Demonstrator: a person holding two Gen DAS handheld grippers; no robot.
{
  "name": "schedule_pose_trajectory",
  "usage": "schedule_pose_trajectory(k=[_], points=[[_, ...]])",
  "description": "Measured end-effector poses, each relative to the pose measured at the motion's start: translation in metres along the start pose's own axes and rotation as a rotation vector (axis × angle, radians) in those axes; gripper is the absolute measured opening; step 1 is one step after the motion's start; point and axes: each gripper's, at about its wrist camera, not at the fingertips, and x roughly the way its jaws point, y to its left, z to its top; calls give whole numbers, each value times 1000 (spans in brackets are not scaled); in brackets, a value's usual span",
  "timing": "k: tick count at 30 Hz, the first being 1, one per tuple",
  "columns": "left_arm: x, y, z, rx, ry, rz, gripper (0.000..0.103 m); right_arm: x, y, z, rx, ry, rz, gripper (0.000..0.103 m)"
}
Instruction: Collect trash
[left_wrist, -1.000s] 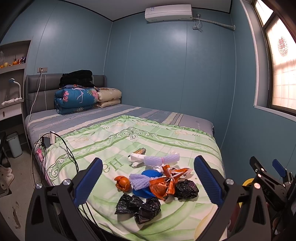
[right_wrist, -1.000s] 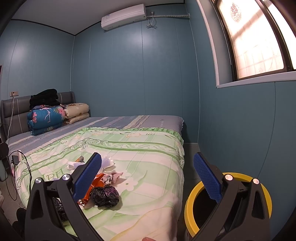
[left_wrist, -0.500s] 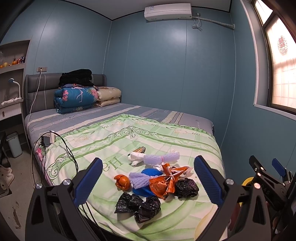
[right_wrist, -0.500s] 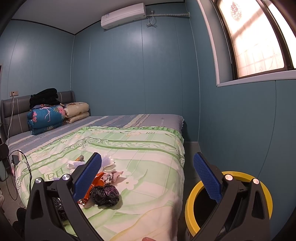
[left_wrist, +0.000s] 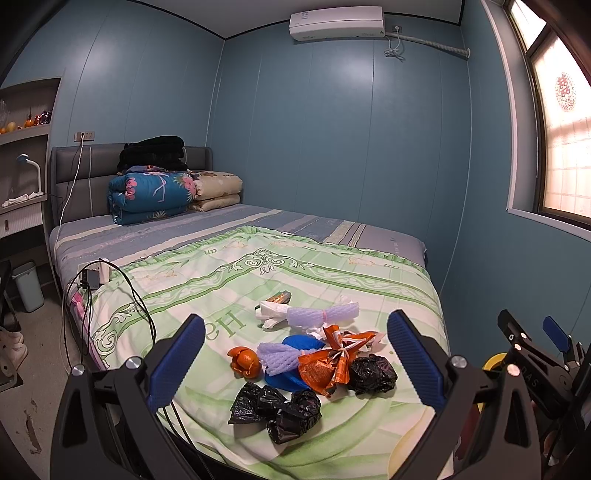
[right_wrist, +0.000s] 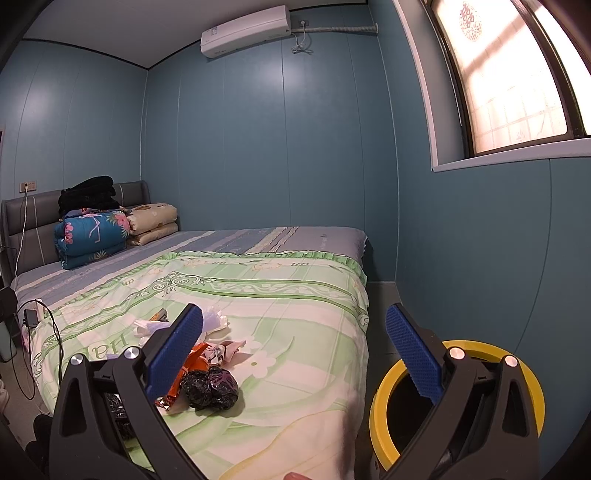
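Observation:
Trash lies near the foot of the bed: crumpled black bags (left_wrist: 277, 405), a second black bag (left_wrist: 372, 373) (right_wrist: 210, 387), an orange foil wrapper (left_wrist: 332, 363), an orange peel (left_wrist: 244, 362), a blue item (left_wrist: 295, 345), lilac foam netting (left_wrist: 321, 314) and white scraps. My left gripper (left_wrist: 295, 360) is open and empty, hovering in front of the pile. My right gripper (right_wrist: 293, 356) is open and empty at the bed's right corner, beside a yellow-rimmed bin (right_wrist: 461, 402). The right gripper also shows in the left wrist view (left_wrist: 535, 354).
A green quilt (left_wrist: 280, 269) covers the bed. Folded bedding (left_wrist: 155, 192) is stacked at the headboard. A charger and black cable (left_wrist: 92, 280) lie on the bed's left edge. A small grey bin (left_wrist: 27, 284) stands on the floor at left. Blue walls close in behind and to the right.

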Motion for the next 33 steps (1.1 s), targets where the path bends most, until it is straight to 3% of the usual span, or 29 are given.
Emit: schedule_pose_trajectory(k=[33], points=[[4,1,-6,-1,16,11,95,4,-4,-2,21,10,22,95]])
